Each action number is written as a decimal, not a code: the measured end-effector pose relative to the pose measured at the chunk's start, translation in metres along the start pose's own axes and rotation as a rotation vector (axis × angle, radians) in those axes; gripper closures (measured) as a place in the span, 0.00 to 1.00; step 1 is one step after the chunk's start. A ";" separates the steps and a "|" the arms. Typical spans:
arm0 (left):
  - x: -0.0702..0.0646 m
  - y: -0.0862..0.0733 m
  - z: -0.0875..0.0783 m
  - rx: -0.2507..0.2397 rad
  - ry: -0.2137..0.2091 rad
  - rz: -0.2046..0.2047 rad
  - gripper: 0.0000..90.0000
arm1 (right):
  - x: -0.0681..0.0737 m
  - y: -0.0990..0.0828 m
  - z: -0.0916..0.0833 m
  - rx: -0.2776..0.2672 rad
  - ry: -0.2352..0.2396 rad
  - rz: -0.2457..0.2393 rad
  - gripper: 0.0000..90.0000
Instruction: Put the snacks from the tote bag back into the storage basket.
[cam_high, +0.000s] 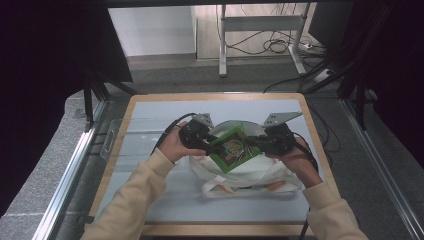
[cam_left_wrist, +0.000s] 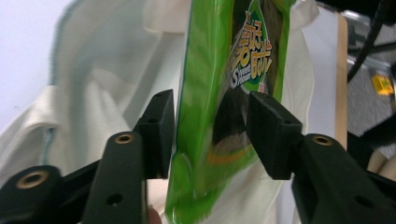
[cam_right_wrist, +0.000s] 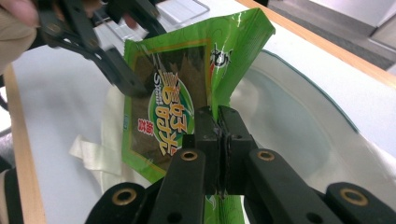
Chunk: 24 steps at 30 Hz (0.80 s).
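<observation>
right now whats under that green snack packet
The white cloth tote bag lies beneath the green snack packet, on the table. The bag's inside is hidden.

Green snack packet (cam_right_wrist: 187, 93), orange-yellow East Asian lettering, white Latin word starting "S"

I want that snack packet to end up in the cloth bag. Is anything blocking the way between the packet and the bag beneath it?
Nothing visible. The green packet hangs right above the white cloth bag, pinched by the right gripper, with the left gripper around its other edge.
</observation>
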<state>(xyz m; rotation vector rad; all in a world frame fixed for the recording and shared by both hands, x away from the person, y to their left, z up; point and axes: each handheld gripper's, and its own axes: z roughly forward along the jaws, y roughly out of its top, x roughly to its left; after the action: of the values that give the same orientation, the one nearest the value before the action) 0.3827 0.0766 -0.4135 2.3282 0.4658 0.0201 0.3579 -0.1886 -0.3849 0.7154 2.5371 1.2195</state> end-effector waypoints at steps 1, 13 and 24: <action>0.000 0.000 0.001 0.011 -0.003 0.004 0.63 | 0.001 0.000 0.000 0.005 -0.006 -0.014 0.96; 0.003 -0.007 -0.002 0.001 -0.063 0.000 0.81 | 0.004 0.002 0.000 -0.013 -0.017 -0.091 0.94; 0.003 -0.011 -0.012 -0.034 -0.048 -0.010 0.81 | 0.001 0.002 -0.004 -0.074 0.013 0.004 0.75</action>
<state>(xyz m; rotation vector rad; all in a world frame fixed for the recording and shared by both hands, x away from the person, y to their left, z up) 0.3796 0.0935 -0.4127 2.2878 0.4498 -0.0320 0.3564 -0.1899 -0.3813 0.6990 2.4874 1.3158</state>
